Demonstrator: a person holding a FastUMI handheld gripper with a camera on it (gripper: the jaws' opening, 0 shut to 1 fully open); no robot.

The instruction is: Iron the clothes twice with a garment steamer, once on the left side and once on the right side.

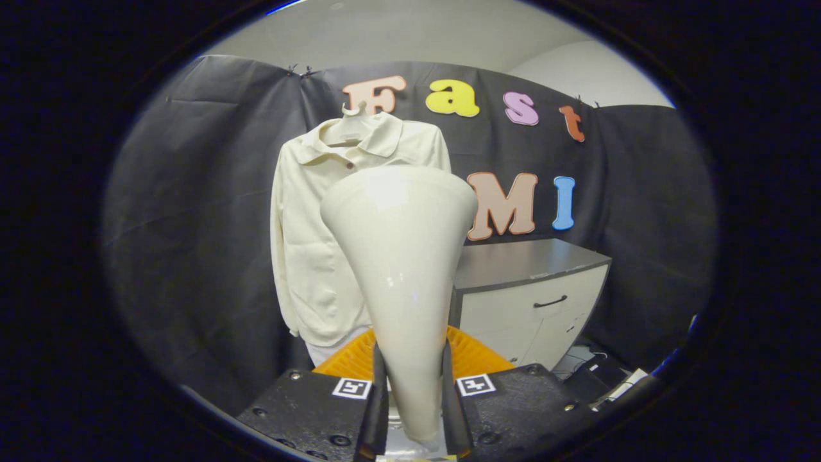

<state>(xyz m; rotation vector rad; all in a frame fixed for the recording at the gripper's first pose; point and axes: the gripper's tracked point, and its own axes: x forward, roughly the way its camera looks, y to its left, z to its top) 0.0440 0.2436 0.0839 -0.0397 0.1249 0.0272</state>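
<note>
A cream garment steamer (404,269), cone-shaped with its wide head up, stands between my fingers. My gripper (414,398) is shut on its narrow handle, one finger pressing each side. Beyond the steamer hangs a cream collared shirt (308,244) on a pale hanger (351,125) against the black cloth wall. The steamer head covers the shirt's right half and stands apart from the cloth, some way in front of it.
A white cabinet (532,301) with a grey top and a dark drawer handle stands to the right of the shirt. An orange ribbed object (471,356) lies just beyond my fingers, below the shirt. Cables and papers lie on the floor at the far right.
</note>
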